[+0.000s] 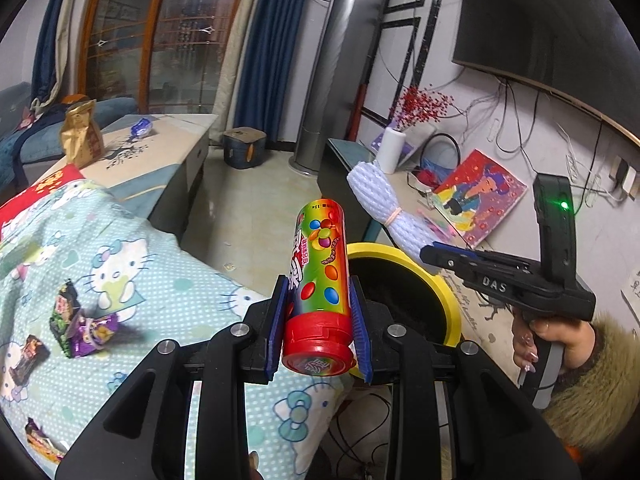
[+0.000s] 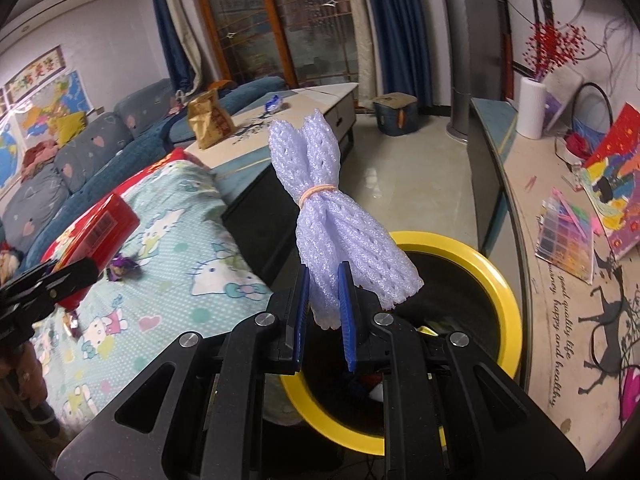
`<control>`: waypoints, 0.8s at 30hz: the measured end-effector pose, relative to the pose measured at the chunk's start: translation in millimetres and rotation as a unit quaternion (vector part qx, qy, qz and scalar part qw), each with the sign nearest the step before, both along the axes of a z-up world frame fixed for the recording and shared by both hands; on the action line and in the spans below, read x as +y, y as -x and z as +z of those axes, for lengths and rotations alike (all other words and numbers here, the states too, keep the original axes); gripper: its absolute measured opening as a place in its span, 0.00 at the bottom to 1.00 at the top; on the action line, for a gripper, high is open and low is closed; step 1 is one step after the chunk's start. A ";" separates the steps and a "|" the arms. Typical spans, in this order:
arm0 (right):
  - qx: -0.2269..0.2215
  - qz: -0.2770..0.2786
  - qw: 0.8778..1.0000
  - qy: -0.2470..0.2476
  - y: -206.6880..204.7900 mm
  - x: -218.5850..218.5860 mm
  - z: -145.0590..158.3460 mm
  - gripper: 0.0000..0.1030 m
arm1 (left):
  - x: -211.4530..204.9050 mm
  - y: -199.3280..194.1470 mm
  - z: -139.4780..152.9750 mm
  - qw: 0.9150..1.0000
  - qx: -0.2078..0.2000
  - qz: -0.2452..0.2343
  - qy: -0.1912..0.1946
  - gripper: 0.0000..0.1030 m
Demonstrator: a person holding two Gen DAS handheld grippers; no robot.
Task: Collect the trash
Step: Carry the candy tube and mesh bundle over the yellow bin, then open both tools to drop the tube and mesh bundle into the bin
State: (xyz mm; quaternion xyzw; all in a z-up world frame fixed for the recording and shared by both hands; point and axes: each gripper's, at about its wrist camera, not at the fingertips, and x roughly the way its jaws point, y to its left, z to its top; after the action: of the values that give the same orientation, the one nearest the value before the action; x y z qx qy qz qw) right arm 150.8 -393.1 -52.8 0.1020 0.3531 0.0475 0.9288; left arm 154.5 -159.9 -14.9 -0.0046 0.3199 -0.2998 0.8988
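Left gripper: jaws clenched on candy tube, red cap toward the camera, held beside the yellow-rimmed bin. Right gripper: jaws clenched on foam net bundle, held over the bin's near rim. Wrappers lie on the bedsheet at left.
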 end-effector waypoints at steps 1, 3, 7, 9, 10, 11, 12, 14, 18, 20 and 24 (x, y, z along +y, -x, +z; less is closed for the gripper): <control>0.002 -0.004 1.000 -0.001 -0.4 -2.8 -1.3 0.10 | -4.0 0.5 -1.7 1.000 0.001 -0.004 -0.002 0.27; 0.006 -0.015 1.000 -0.001 -1.3 -10.8 -5.4 0.10 | -10.6 1.7 -4.3 1.000 0.001 -0.011 -0.005 0.27; 0.016 -0.031 0.999 -0.005 -2.0 -23.3 -13.9 0.10 | -21.8 1.8 -10.4 1.000 0.006 -0.023 -0.009 0.27; 0.022 -0.038 0.999 -0.009 -2.6 -28.6 -17.7 0.10 | -27.5 1.2 -14.5 0.999 0.009 -0.031 -0.011 0.27; 0.024 -0.042 0.999 -0.012 -2.8 -32.3 -19.9 0.10 | -30.3 2.1 -15.7 0.999 0.011 -0.033 -0.012 0.27; 0.027 -0.046 0.998 -0.013 -3.0 -35.5 -21.9 0.10 | -34.5 2.6 -18.2 0.999 0.013 -0.038 -0.012 0.27; 0.029 -0.048 0.998 -0.015 -2.6 -36.6 -23.0 0.10 | -38.9 3.4 -20.3 0.999 0.015 -0.042 -0.013 0.27; 0.033 -0.055 0.998 -0.018 -2.6 -42.6 -26.7 0.10 | -46.6 4.4 -25.5 0.998 0.019 -0.052 -0.016 0.27; 0.043 -0.067 0.997 -0.025 -3.1 -52.2 -33.6 0.10 | -61.3 6.9 -35.1 0.997 0.024 -0.067 -0.018 0.27; 0.049 -0.073 0.996 -0.029 -2.8 -57.0 -37.8 0.10 | -69.4 7.5 -39.0 0.997 0.023 -0.074 -0.022 0.27; 0.062 -0.083 0.994 -0.040 -3.1 -65.4 -45.8 0.10 | -81.0 4.1 -47.5 0.996 0.031 -0.082 -0.026 0.27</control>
State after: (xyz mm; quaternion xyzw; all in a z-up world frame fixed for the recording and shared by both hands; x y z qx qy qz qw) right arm 153.8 -458.5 -98.6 0.1706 0.3981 -0.0218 0.9011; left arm 150.4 -240.9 -62.4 0.0358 0.3546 -0.3635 0.8607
